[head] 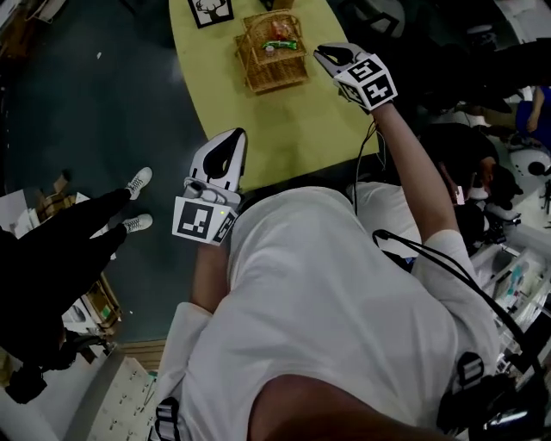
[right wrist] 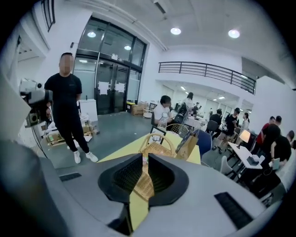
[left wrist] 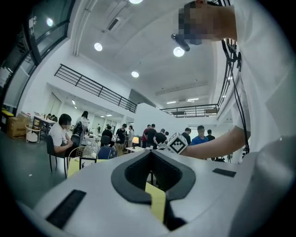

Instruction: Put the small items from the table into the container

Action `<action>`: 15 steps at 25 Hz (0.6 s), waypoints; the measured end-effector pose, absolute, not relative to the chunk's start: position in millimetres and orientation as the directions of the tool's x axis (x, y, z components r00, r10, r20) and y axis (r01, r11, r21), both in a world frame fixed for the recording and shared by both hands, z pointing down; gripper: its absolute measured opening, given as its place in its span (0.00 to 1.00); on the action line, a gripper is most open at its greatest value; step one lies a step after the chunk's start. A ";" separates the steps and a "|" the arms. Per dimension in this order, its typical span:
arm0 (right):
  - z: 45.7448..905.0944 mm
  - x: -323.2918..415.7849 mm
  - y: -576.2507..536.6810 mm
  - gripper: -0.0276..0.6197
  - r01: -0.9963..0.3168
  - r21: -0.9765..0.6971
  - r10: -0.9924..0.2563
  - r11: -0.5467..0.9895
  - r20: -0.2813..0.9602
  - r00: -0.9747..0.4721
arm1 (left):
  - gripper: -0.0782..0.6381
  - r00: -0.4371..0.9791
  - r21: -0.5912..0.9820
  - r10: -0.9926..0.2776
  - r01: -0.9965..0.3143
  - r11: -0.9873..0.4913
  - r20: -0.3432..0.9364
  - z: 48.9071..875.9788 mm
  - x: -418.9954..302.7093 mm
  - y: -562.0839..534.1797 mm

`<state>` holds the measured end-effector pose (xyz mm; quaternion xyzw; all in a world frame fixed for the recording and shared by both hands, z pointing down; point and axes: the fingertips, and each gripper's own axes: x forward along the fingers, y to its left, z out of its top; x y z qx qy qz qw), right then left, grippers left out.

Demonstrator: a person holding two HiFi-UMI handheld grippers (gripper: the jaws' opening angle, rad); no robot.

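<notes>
Overhead, the wicker basket [head: 274, 76], with small items [head: 280, 39] inside, stands on the yellow bench [head: 293, 129] just left of the right gripper [head: 324, 55]; the left gripper [head: 232, 138] hangs farther off. Left gripper view: jaws together, empty. Right gripper view: jaws a slit apart, empty, basket dead ahead.

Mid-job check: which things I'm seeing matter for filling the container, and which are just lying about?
For the job: basket, packets inside it, yellow table, left gripper, right gripper.

Just lying about: black-and-white card at the table's far end, brown paper bag past the basket, person in black standing by.
</notes>
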<state>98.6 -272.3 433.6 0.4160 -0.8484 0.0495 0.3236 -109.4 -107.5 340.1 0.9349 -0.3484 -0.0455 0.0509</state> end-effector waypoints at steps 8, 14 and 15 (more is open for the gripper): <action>402.8 115.1 -191.5 0.07 -0.836 0.111 -0.767 0.537 0.476 -0.429 | 0.12 0.811 0.165 -0.585 -0.580 -0.797 0.022 377.5 -101.4 -92.4; 395.9 129.4 -117.8 0.07 -0.884 0.025 -0.816 0.467 0.397 -0.420 | 0.12 0.812 0.173 -0.581 -0.582 -0.795 0.061 391.3 -84.7 -69.6; 395.3 130.3 -106.7 0.07 -0.881 0.027 -0.817 0.473 0.387 -0.427 | 0.12 0.801 0.148 -0.594 -0.597 -0.788 0.070 392.7 -83.4 -65.2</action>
